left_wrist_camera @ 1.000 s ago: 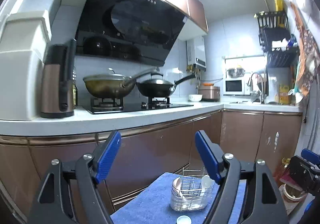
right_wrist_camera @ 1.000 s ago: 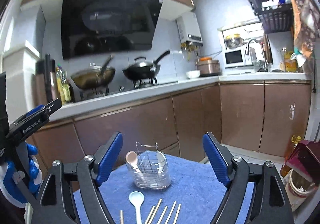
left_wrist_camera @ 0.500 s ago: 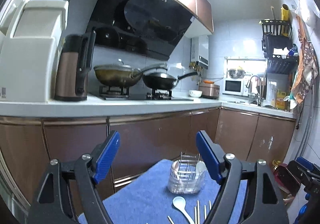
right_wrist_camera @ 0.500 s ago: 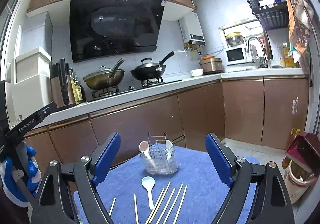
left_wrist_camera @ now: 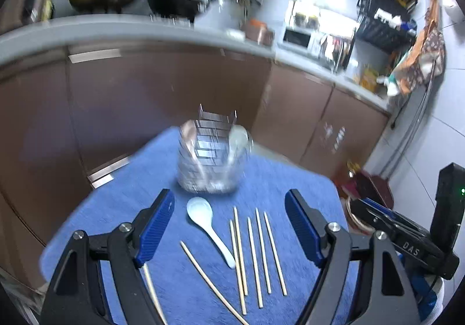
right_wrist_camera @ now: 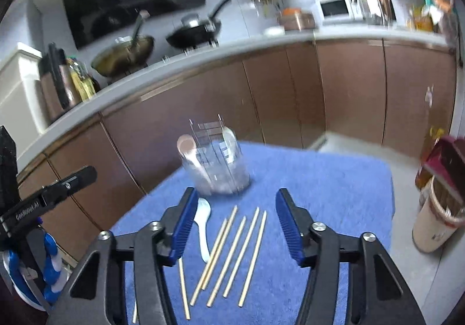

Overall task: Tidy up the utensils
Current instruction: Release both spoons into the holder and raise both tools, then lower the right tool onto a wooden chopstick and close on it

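Both grippers hang over the blue mat (right_wrist_camera: 334,179), nothing held. The right gripper (right_wrist_camera: 232,226) has just been closing, jaws now half apart with only air between them; the chopsticks (right_wrist_camera: 232,252) lie just below, long axes running roughly along its reach. The left gripper (left_wrist_camera: 229,229) gapes wide above the spoon (left_wrist_camera: 203,219). The holder (right_wrist_camera: 216,163) stands beyond, with open mat on its right.
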`<act>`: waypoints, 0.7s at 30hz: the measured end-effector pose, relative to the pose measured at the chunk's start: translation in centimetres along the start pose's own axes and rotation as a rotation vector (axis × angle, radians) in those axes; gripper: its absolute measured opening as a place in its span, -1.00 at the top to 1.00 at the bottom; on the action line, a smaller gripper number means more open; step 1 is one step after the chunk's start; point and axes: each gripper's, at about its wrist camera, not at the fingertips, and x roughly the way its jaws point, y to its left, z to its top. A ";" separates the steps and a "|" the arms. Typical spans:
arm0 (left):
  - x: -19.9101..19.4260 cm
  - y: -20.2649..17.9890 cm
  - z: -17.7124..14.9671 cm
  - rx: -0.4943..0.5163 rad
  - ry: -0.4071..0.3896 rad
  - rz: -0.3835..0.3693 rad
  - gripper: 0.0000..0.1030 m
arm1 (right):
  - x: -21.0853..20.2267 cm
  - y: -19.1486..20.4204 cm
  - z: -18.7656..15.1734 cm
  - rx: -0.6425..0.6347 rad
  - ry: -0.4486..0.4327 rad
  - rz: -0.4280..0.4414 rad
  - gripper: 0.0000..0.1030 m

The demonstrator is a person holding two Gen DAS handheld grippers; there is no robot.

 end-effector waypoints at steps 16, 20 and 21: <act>15.1 1.2 -1.8 -0.087 0.349 -0.101 -0.47 | 14.1 -4.2 -1.8 0.077 0.372 0.023 0.49; 18.1 0.8 -1.8 -0.089 0.401 -0.097 -0.39 | 17.3 -4.6 -1.9 0.090 0.445 0.029 0.58; 18.6 0.7 -1.8 -0.089 0.412 -0.094 -0.34 | 18.0 -4.7 -1.9 0.088 0.459 0.020 0.60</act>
